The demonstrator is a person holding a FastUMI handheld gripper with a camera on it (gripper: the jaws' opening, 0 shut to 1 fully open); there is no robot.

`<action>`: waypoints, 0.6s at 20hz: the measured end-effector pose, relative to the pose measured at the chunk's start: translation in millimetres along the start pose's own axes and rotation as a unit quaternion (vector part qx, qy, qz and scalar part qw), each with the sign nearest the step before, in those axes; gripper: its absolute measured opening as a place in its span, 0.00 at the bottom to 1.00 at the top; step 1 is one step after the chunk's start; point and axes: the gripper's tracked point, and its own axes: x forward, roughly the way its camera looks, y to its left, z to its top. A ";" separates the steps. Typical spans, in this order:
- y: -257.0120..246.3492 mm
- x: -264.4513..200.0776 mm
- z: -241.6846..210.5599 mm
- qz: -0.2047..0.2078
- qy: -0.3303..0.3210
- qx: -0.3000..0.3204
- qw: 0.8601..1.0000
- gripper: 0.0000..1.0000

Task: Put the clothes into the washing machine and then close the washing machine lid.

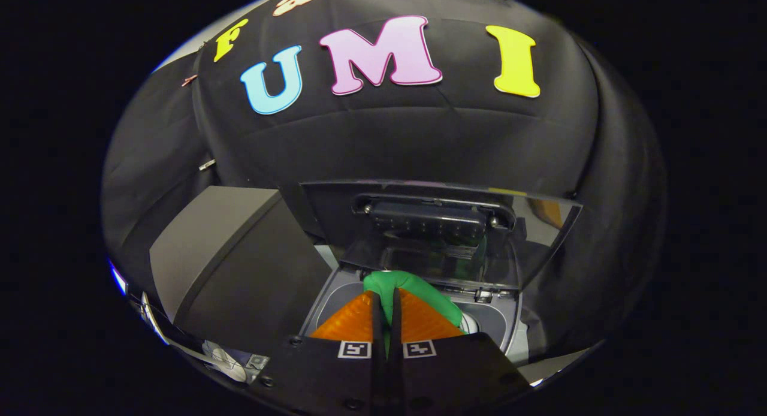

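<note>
Gripping the green cloth [419, 289], the claw [386, 311] hangs over the washer's tub [500, 320], below the raised lid [437, 236]; lowering deeper before release should keep fabric off the rim.

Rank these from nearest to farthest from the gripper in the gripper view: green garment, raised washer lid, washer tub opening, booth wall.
1. Green garment: pinched between the fingers of the gripper, bulging just past the tips.
2. Washer tub opening: directly below and ahead of the fingers.
3. Raised washer lid: upright beyond the tub.
4. Booth wall: behind the lid.
</note>
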 end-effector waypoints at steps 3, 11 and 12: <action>-2.3 17.2 -31.1 0.002 0.038 0.029 0.999 0.05; -37.1 75.5 -134.9 -0.061 0.144 0.047 0.987 0.05; -39.8 80.2 -142.5 -0.067 0.153 0.050 0.985 0.05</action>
